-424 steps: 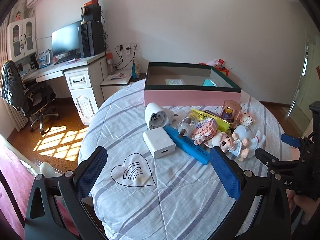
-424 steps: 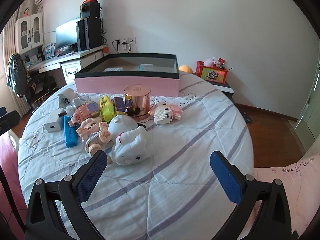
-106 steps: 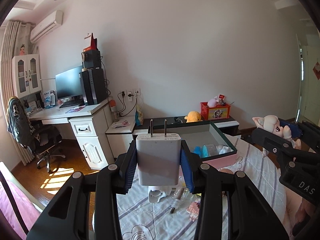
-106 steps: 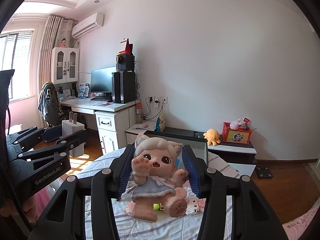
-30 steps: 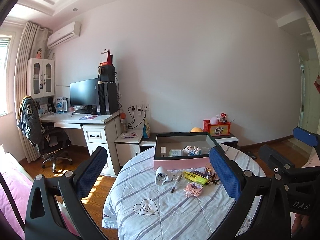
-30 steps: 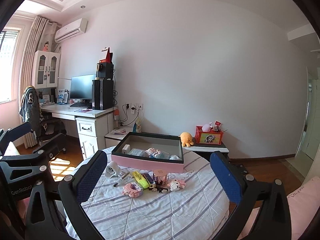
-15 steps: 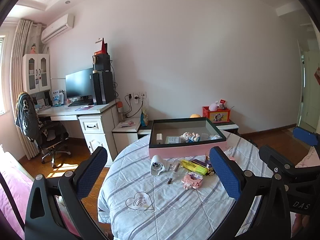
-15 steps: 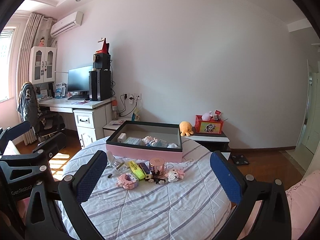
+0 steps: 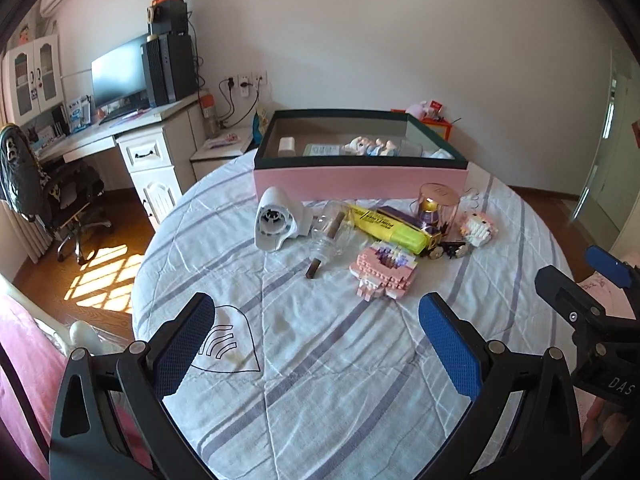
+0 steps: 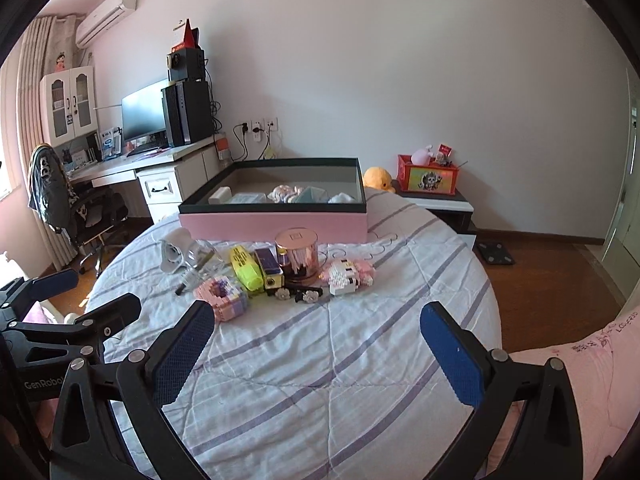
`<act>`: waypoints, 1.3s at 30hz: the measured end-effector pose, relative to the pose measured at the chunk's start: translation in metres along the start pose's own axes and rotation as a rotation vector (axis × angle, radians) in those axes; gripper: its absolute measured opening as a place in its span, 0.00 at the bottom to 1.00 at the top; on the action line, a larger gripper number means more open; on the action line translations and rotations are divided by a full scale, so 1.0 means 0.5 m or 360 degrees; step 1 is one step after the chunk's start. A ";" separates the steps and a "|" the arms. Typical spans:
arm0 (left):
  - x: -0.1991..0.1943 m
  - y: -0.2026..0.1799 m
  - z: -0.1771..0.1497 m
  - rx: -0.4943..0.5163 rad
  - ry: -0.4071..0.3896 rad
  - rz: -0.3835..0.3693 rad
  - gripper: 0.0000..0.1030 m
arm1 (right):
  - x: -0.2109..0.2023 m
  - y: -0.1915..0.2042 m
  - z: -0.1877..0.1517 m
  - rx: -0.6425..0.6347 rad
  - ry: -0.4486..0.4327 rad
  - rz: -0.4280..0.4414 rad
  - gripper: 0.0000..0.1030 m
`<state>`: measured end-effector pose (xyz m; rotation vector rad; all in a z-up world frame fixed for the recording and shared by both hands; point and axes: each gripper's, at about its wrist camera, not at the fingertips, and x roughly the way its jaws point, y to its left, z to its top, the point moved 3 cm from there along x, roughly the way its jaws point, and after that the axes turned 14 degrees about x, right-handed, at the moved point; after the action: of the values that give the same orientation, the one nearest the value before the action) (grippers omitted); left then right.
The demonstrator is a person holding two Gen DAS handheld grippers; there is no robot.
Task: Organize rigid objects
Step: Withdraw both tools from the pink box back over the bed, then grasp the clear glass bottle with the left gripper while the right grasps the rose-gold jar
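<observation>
A pink box with a dark rim (image 9: 360, 178) (image 10: 272, 224) stands at the table's far side and holds a white charger (image 9: 287, 146), a doll (image 9: 370, 146) and other items. In front of it lie a white dryer-like device (image 9: 276, 224), a clear bottle (image 9: 332, 234), a yellow highlighter (image 9: 386, 224), a copper-lidded jar (image 9: 438, 208) (image 10: 298, 254), a pink block model (image 9: 386, 270) (image 10: 222, 296) and a white block figure (image 9: 478, 230) (image 10: 348, 274). My left gripper (image 9: 316, 344) and right gripper (image 10: 316, 344) are both open and empty, above the near table.
The round table has a striped white cloth (image 9: 320, 360). A desk with monitor and chair (image 9: 120, 120) stands at the left. A low cabinet with a red toy box (image 10: 428, 178) is behind the table. Wooden floor lies to the right.
Both grippers have come down and closer to the table; the objects look larger. Both stay open and empty, with the charger and doll lying in the box.
</observation>
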<state>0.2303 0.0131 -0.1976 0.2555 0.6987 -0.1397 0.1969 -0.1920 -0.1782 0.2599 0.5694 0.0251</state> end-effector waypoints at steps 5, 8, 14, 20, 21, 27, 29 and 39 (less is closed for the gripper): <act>0.082 0.033 0.007 -0.0036 0.0101 0.0044 1.00 | 0.063 -0.036 -0.015 0.0044 0.0103 -0.0021 1.00; 0.127 0.052 0.016 -0.0048 0.0155 0.0061 1.00 | 0.091 -0.051 -0.014 0.0065 0.0132 -0.0034 1.00; 0.190 0.049 0.046 -0.0036 0.0179 -0.0007 0.96 | 0.133 -0.075 0.004 0.0098 0.0142 -0.0066 1.00; 0.230 0.017 0.076 0.0053 0.0218 -0.0071 0.63 | 0.158 -0.084 0.023 0.0102 0.0139 -0.0092 1.00; 0.235 0.012 0.081 0.0066 0.0221 -0.0082 0.63 | 0.161 -0.084 0.027 0.0098 0.0139 -0.0095 1.00; 0.273 -0.012 0.106 0.0164 0.0227 -0.0120 0.33 | 0.189 -0.069 0.049 0.0047 0.0157 -0.0095 1.00; 0.283 -0.013 0.106 0.0158 0.0228 -0.0160 0.29 | 0.203 -0.056 0.056 0.0015 0.0172 -0.0089 1.00; 0.223 0.051 0.079 0.0067 0.0158 -0.0102 0.29 | 0.300 0.030 0.095 -0.0124 0.0290 0.0061 0.84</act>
<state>0.3446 0.0218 -0.2365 0.2817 0.8034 -0.2043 0.3497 -0.1743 -0.2153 0.1935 0.7430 0.1090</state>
